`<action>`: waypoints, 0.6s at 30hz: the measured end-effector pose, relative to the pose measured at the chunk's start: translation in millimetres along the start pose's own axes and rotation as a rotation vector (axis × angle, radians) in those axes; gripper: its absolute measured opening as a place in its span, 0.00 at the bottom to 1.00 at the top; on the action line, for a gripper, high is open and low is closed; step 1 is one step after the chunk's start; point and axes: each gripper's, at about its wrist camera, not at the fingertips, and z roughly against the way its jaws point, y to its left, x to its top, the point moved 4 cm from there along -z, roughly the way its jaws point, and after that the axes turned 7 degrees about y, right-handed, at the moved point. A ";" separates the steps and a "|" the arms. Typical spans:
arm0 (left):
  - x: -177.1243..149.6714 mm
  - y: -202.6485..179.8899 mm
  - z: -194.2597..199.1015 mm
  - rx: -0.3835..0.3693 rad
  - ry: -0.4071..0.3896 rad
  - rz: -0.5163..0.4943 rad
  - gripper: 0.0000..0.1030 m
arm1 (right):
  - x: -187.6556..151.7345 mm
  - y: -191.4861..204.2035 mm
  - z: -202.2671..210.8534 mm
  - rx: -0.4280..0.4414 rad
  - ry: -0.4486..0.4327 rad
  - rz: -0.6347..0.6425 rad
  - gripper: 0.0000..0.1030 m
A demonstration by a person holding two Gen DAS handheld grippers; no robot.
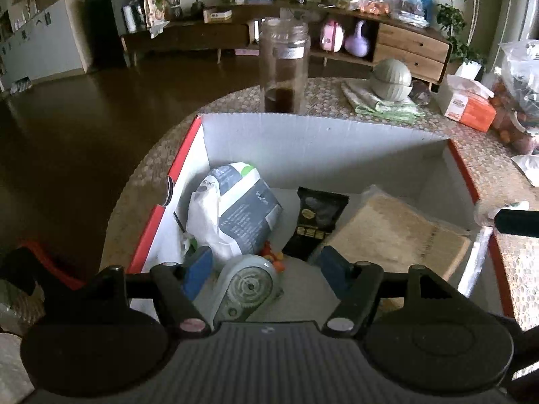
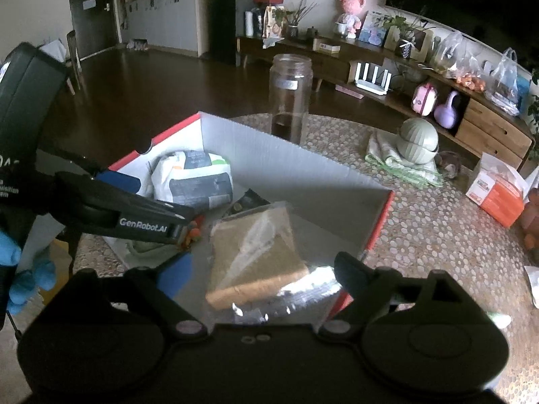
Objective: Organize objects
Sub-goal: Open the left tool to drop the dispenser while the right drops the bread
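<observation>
A white cardboard box with red edges (image 1: pixel 303 134) (image 2: pixel 269 158) stands on the round table. Inside lie a white and grey bag (image 1: pixel 235 208) (image 2: pixel 193 178), a black packet (image 1: pixel 316 219), a tan pad in clear plastic (image 1: pixel 397 232) (image 2: pixel 256 252), a grey-green tape dispenser (image 1: pixel 247 286) and small orange pieces (image 1: pixel 274 259). My left gripper (image 1: pixel 266 269) is open low in the box over the tape dispenser. It also shows in the right wrist view (image 2: pixel 175 229). My right gripper (image 2: pixel 259 269) is open above the tan pad at the box's near right corner.
A tall glass jar (image 1: pixel 284 67) (image 2: pixel 291 97) with dark liquid stands behind the box. Green-grey bowls on a cloth (image 1: pixel 390 80) (image 2: pixel 417 141), an orange and white tissue box (image 1: pixel 468 104) (image 2: pixel 498 192) and plastic bags (image 1: pixel 518 101) lie on the table's right side.
</observation>
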 end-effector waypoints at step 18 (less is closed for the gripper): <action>-21.9 -52.4 71.9 -0.042 -0.089 -0.091 0.79 | -47.9 -36.0 81.5 0.031 -0.120 -0.051 1.00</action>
